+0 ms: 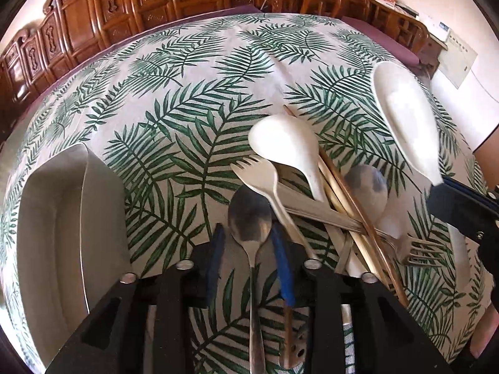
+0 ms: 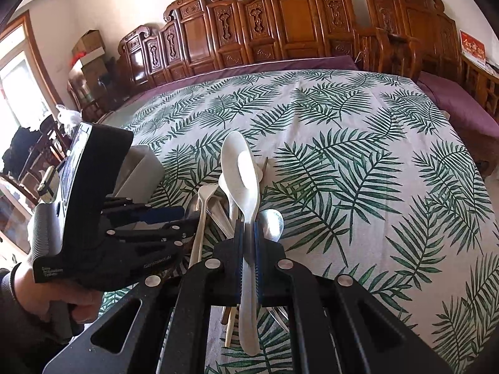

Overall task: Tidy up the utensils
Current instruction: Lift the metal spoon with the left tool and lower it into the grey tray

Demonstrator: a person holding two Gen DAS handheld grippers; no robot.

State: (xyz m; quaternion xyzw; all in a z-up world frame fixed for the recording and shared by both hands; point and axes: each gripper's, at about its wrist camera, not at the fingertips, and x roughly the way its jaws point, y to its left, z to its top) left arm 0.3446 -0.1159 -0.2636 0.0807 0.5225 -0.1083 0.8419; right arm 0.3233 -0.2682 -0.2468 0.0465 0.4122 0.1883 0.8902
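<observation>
A pile of utensils lies on the leaf-print tablecloth: a metal spoon, a white spork, a white spoon, chopsticks, another metal spoon and a metal fork. My left gripper is open, its blue pads either side of the metal spoon's neck. My right gripper is shut on a large white spoon, held above the pile; it also shows in the left wrist view.
A grey metal tray lies on the table left of the pile; it also shows in the right wrist view. Carved wooden chairs line the far edge of the table. The tablecloth spreads to the right.
</observation>
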